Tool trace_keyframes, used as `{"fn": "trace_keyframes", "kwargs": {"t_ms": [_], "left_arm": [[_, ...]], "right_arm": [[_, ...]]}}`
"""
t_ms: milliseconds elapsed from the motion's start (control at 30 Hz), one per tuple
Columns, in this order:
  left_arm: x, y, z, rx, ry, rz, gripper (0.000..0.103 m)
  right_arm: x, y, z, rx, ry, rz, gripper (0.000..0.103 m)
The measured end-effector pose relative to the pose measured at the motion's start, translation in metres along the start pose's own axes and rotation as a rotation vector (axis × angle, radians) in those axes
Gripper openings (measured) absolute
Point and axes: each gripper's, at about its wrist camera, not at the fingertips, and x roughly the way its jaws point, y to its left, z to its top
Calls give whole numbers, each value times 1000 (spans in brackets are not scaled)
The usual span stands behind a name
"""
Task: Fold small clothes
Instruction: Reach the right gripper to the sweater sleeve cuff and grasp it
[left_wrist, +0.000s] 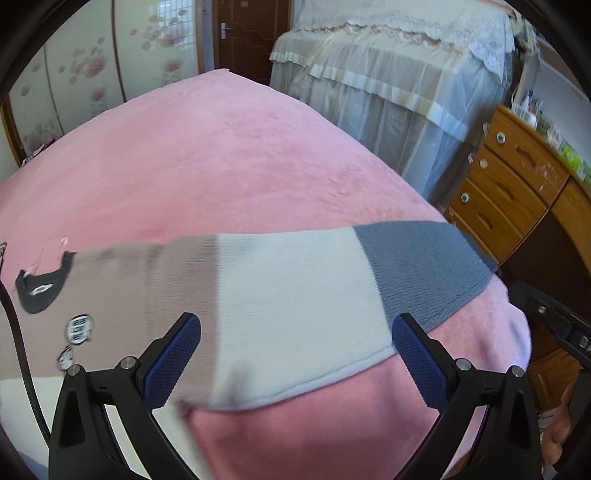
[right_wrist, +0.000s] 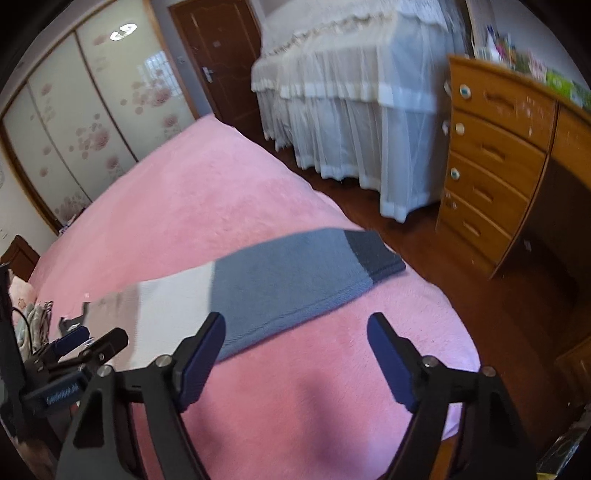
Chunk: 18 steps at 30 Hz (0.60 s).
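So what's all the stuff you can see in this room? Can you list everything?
garment: one, beige, white and grey-blue blocks with a dark collar, spread flat on the blanket
blanket: one, pink, covering the bed
covered furniture: one, under sheer white lace, beyond the bed
drawers: one wooden unit, orange-brown, on the right
wardrobe: one, cream doors with pink flowers, far left
door: one, dark brown, at the back
left gripper: one, black with blue pads, open over the garment's near edge
right gripper: one, black with blue pads, open over the blanket

Striped garment (flat) on pink blanket
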Motion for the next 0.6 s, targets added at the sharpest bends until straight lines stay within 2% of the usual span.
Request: {"fn": "trace_keyframes", "kwargs": {"t_ms": [133,233,400,500,533,567,600], "left_arm": [[22,-24,5,42,-3,25,102],[33,-39,7,73,-13,47,102],[49,-50,7,87,19,51,102],[54,-51,5,78,36,50,102],[54,-49,4,72,44,48,102],[52,-47,4,66,45,44,102],[48,-44,4,57,44,38,102]], "right_arm": [[38,-17,6,64,76,33,61],[61,-31,8,141,123,67,57],[81,-41,15,201,113,71,54],[88,-42,21,208,108,55,33],[89,-43,23,211,107,66,16],[89,-42,24,216,107,81,8],[87,-41,25,215,96,86,8]]}}
